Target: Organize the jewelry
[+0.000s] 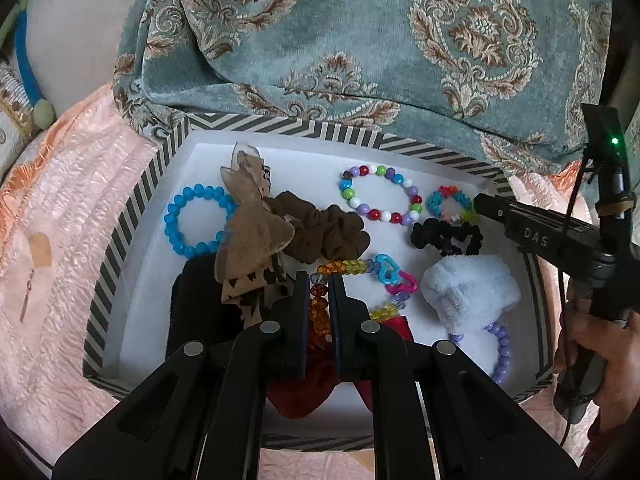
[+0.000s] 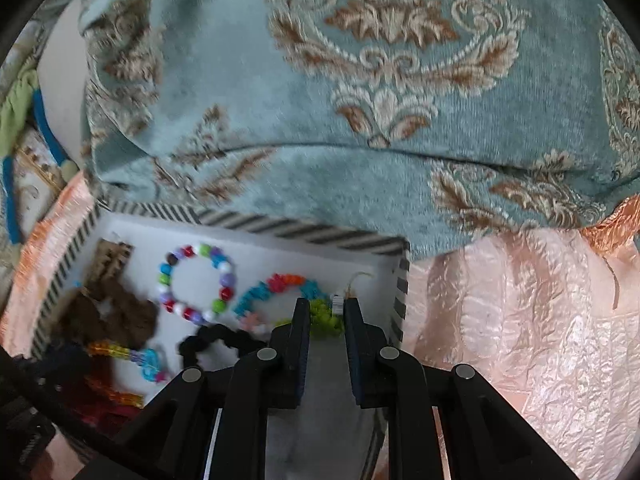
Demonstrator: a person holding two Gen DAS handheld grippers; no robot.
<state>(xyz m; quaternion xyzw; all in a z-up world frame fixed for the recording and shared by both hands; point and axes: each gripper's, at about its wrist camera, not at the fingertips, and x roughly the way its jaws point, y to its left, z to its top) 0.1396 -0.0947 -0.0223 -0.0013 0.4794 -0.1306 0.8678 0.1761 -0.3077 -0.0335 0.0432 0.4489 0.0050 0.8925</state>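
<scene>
A striped-rim box (image 1: pixel 280 130) with a white floor holds jewelry and hair ties. My left gripper (image 1: pixel 320 292) is shut on an amber bead bracelet (image 1: pixel 344 267) near the box's front, above a red scrunchie (image 1: pixel 296 396). My right gripper (image 2: pixel 327 312) hangs over the box's right corner, jaws nearly together on a small white earring (image 2: pixel 337 304) with a thin wire hook. Just below its tips lies a flower-bead bracelet (image 2: pixel 276 282). In the left wrist view the right gripper (image 1: pixel 480 204) reaches in from the right, beside the flower-bead bracelet (image 1: pixel 444 196).
Also in the box are a blue bead bracelet (image 1: pixel 176 220), a brown bow (image 1: pixel 252 232), a brown scrunchie (image 1: pixel 328 228), a multicolour bead bracelet (image 1: pixel 380 194), a black scrunchie (image 1: pixel 444 236), a white fluffy scrunchie (image 1: pixel 468 292) and a purple bracelet (image 1: pixel 502 352). A teal cushion (image 1: pixel 360 40) lies behind; peach bedspread (image 1: pixel 60 240) surrounds. A hand (image 1: pixel 600 356) holds the right gripper.
</scene>
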